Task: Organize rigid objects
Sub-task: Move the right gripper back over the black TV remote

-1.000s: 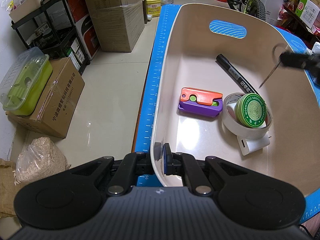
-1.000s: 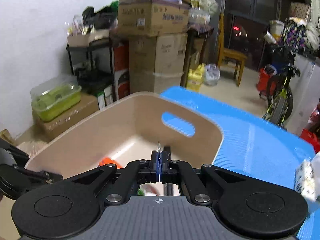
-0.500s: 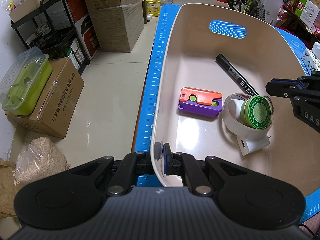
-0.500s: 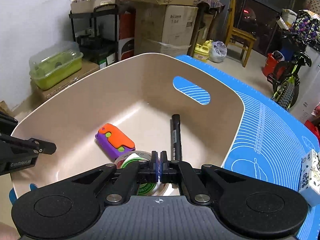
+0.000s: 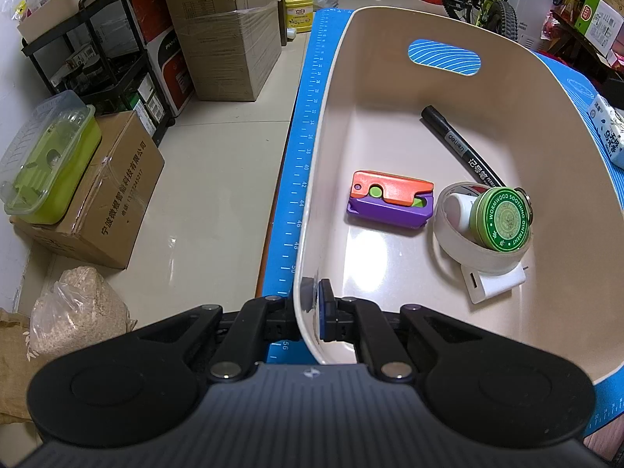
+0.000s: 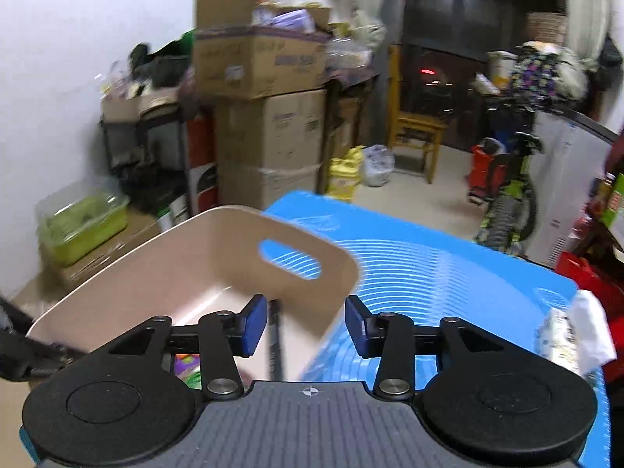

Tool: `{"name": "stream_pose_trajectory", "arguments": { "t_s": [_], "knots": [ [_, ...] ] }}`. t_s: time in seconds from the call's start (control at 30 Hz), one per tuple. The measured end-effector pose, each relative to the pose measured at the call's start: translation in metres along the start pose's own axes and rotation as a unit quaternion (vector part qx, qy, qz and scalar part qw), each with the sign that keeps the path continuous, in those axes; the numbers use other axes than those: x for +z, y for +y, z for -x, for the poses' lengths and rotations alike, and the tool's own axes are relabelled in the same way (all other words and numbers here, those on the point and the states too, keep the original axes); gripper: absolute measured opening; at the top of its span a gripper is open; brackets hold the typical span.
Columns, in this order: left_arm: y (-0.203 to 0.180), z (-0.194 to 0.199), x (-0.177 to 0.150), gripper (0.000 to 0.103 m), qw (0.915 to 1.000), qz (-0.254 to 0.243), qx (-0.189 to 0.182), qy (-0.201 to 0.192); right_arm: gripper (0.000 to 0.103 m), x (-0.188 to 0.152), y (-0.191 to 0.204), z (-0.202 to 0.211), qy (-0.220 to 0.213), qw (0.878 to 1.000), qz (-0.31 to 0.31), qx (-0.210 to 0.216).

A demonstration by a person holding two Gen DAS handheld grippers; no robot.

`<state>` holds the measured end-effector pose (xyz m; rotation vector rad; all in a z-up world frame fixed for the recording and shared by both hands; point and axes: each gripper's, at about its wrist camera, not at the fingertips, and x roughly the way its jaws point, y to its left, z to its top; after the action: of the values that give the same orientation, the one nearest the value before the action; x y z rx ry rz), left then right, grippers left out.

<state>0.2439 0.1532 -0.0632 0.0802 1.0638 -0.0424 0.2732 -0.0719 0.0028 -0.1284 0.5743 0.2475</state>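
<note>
A beige bin stands on a blue mat. My left gripper is shut on the bin's near rim. Inside lie an orange and purple toy, a black marker, a white tape roll with a green ointment tin and a small white cylinder in it, a metal ring behind the tin, and a white adapter. My right gripper is open and empty above the bin's right side; the marker shows between its fingers.
A white tissue pack lies on the mat right of the bin; it also shows in the left wrist view. Cardboard boxes, a black shelf, a green-lidded container, a bicycle and a chair stand around.
My right gripper opened, let go of the metal ring into the bin by the tin, and pulled up and back out of the bin. My left gripper kept its hold on the rim.
</note>
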Motion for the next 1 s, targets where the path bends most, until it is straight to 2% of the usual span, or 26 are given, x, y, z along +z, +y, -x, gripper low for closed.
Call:
{"name": "stream_pose_trajectory", "arguments": {
  "t_s": [0.13, 0.27, 0.4, 0.67, 0.77, 1.0],
  "knots": [
    [-0.001, 0.0, 0.0, 0.008, 1.0, 0.0, 0.001, 0.0, 0.061, -0.007, -0.025, 0.002, 0.006, 0.999, -0.026, -0.039],
    [0.0, 0.0, 0.0, 0.008, 1.0, 0.0, 0.0, 0.0, 0.061, -0.034, -0.048, -0.006, 0.032, 0.995, -0.07, -0.06],
    [0.0, 0.0, 0.0, 0.009, 1.0, 0.0, 0.0, 0.0, 0.061, -0.06, -0.052, -0.02, 0.061, 0.993, -0.063, -0.083],
    [0.0, 0.0, 0.0, 0.009, 1.0, 0.0, 0.0, 0.0, 0.07, -0.101, -0.05, -0.042, 0.112, 0.985, -0.11, -0.066],
    [0.0, 0.0, 0.0, 0.009, 1.0, 0.0, 0.0, 0.0, 0.077, -0.11, -0.043, -0.048, 0.118, 0.984, -0.111, -0.071],
    [0.001, 0.0, 0.0, 0.009, 1.0, 0.0, 0.0, 0.0, 0.078, -0.123, -0.04, -0.067, 0.13, 0.978, -0.141, -0.084]
  ]
}}
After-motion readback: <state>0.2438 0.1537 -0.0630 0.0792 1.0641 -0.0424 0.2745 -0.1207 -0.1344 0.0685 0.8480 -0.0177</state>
